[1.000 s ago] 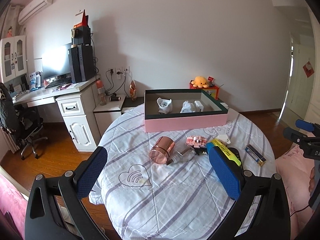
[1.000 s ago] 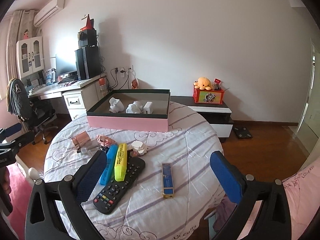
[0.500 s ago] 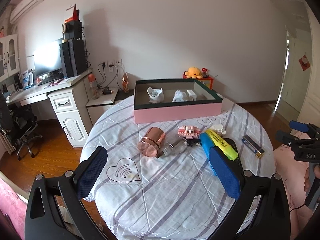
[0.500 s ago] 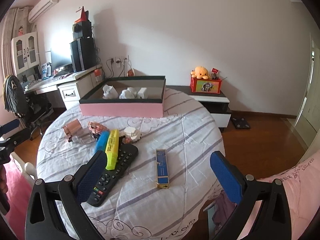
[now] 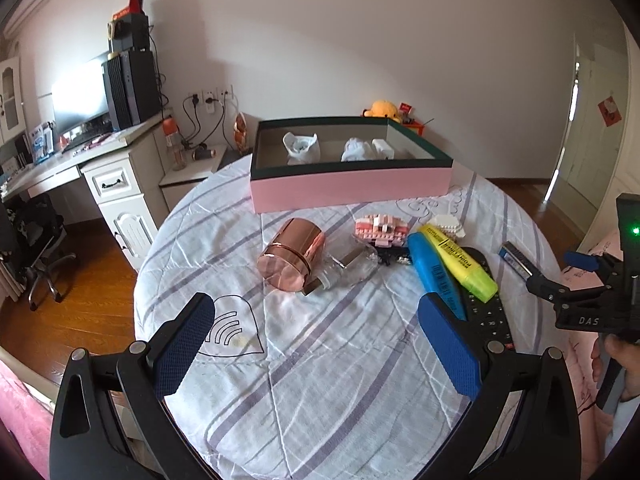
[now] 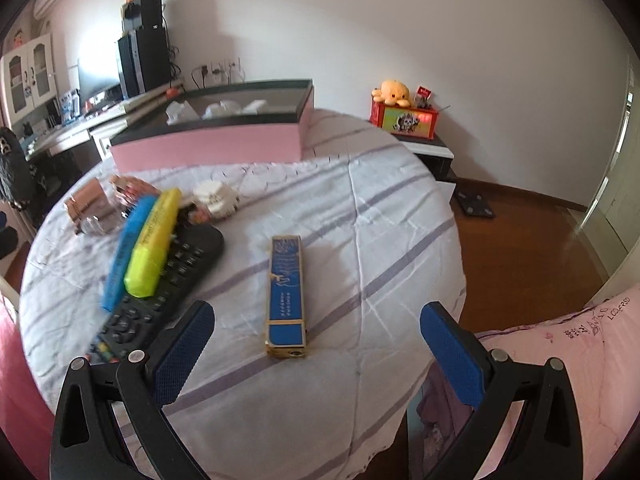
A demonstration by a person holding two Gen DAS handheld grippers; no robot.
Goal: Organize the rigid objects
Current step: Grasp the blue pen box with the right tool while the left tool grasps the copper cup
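Left wrist view: left tongs (image 5: 316, 344) spread wide w/ nothing between the pads, hovering over the near edge of the round table (image 5: 320, 380). Straight ahead of them lies a copper cup (image 5: 291, 255) on its side, touching a clear bottle (image 5: 348, 266) just to its right. Beyond that, a pink brick toy (image 5: 382, 229) and a white brick toy (image 5: 447, 224). Ahead-right of the right pad: blue marker (image 5: 434, 276) and yellow marker (image 5: 460, 262) side by side, both resting on a black remote (image 5: 486, 308). Further right, well apart, a blue bar (image 5: 516, 258). Far ahead, the pink box (image 5: 352, 188) w/ dark rim, open, holds white items, too small to tell what. At far right the right tongs (image 5: 558, 276) show, held by a hand (image 5: 620, 364). Right wrist view, partly blurred: right tongs (image 6: 316, 344) also spread wide, empty, over the table's (image 6: 380, 240) near edge. The blue bar (image 6: 286, 296) lies lengthwise just ahead, between the pads' lines, nearer the left pad, not touching either. Ahead-left: remote (image 6: 168, 280) w/ yellow marker (image 6: 154, 248) and blue marker (image 6: 126, 256) on top. Beyond them white toy (image 6: 216, 198), pink toy (image 6: 128, 186), cup (image 6: 86, 200). Box (image 6: 208, 144) far ahead-left.
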